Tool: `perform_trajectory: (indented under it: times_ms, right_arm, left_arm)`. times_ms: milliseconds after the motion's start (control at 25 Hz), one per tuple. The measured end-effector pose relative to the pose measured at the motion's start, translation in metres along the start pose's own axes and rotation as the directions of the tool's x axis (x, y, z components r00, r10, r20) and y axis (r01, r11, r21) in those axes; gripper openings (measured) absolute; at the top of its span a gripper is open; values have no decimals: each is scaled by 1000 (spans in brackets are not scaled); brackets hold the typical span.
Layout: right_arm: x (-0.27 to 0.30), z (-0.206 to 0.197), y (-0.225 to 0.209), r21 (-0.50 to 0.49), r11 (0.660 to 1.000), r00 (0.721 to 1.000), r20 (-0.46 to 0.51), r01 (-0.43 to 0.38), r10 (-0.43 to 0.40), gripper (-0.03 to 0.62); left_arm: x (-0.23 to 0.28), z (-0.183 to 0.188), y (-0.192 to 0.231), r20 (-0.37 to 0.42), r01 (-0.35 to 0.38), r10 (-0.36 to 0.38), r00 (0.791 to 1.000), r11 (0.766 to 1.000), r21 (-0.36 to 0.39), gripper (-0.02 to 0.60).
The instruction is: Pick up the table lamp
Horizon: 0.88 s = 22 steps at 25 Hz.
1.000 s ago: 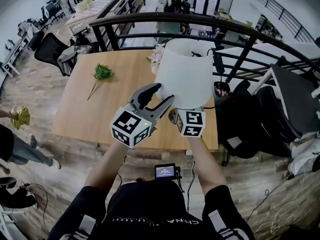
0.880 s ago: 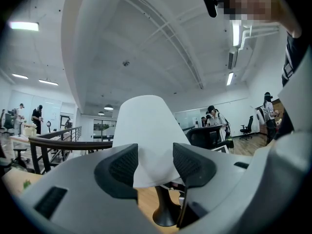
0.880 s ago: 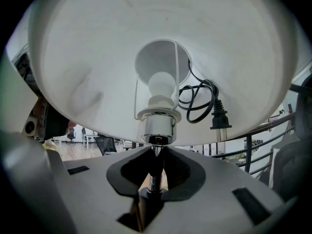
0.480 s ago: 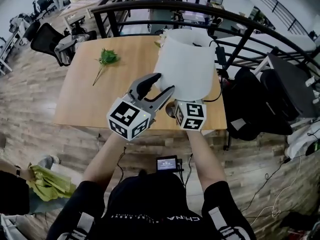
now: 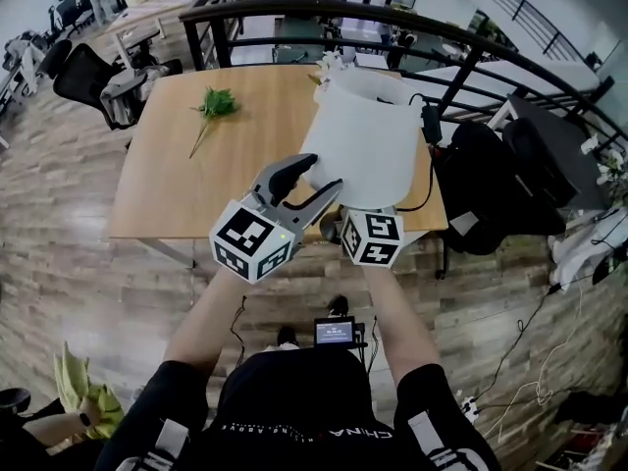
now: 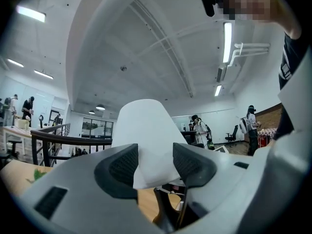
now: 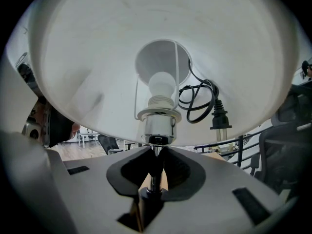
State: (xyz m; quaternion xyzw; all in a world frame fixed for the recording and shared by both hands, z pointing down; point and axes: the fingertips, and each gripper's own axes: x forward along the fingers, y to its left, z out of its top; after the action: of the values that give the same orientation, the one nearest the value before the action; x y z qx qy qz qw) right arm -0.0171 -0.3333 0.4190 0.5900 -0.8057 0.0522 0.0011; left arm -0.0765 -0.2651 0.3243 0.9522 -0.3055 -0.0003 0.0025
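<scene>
The table lamp's white shade (image 5: 363, 140) hangs in the air over the near right corner of the wooden table (image 5: 157, 194). My right gripper (image 7: 157, 155) is shut on the lamp's thin metal stem (image 7: 155, 172) just under the socket; in the head view only its marker cube (image 5: 371, 238) shows below the shade. Inside the shade I see the bulb (image 7: 161, 89) and a coiled black cord with its plug (image 7: 214, 116). My left gripper (image 5: 316, 183) is beside the shade's left, jaws apart and empty; the shade (image 6: 146, 135) shows beyond them.
A green sprig (image 5: 216, 104) lies on the table's far left. A black railing (image 5: 294, 13) runs behind the table. Black chairs and bags (image 5: 491, 184) crowd the right side. An office chair (image 5: 88, 77) stands at the far left. Wooden floor lies under me.
Both grippers and the lamp have drawn back from the table together; the marker cubes now hang over the floor at its front edge. Both grips are unchanged.
</scene>
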Motion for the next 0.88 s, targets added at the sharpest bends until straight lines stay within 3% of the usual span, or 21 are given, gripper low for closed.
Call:
perform_trajectory:
  times_ms: [520, 880]
  right_arm:
    - [-54, 0, -8, -11, 999, 999, -21, 36, -37, 87]
    - [-73, 4, -56, -10, 1000, 1000, -12, 29, -29, 87]
  left_arm:
    - [-11, 2, -47, 37, 48, -46, 998, 998, -40, 230]
    - [29, 4, -82, 35, 32, -31, 999, 999, -26, 229]
